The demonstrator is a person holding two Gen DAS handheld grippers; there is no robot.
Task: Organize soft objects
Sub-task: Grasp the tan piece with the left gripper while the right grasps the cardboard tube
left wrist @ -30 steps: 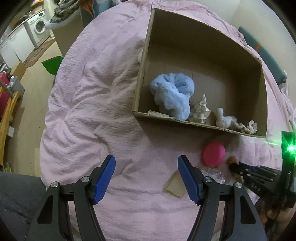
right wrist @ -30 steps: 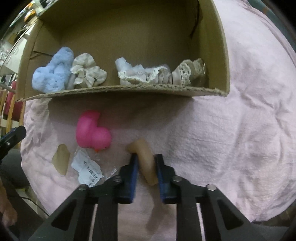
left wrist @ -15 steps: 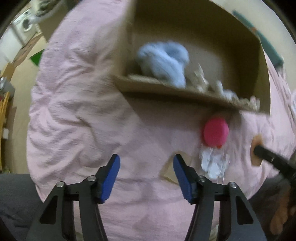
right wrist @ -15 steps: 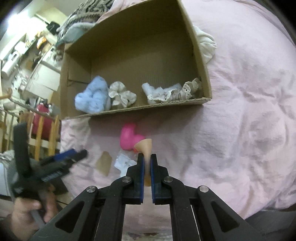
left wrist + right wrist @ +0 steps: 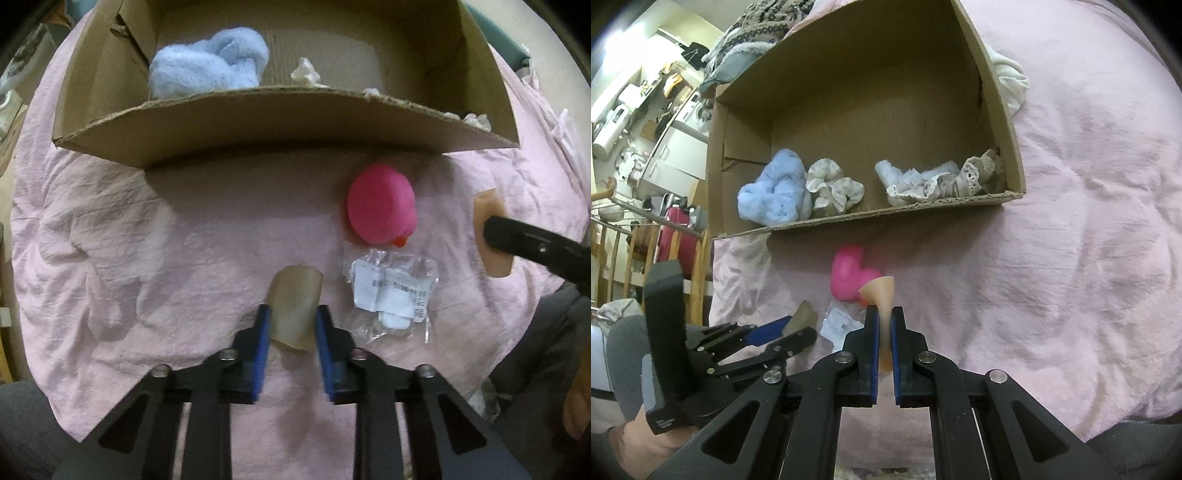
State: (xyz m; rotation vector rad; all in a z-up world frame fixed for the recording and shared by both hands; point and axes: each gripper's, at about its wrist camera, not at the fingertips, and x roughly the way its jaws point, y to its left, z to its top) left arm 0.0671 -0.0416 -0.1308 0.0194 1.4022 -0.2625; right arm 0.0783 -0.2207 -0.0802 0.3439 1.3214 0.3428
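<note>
A cardboard box lies on a pink bedspread and holds a fluffy blue soft item, cream scrunchies and lace pieces. My left gripper has its blue pads on either side of a tan pad lying on the bedspread; the jaws touch its sides. My right gripper is shut on a peach soft pad, held above the bedspread. A pink rubber duck lies in front of the box.
A clear plastic packet with a white label lies next to the duck. A white cloth lies beside the box's right wall. Furniture and a red item stand off the bed at left.
My left gripper has dropped toward the bedspread and narrowed its jaws around the tan pad. My right gripper has lifted the peach pad and squeezed it flat.
</note>
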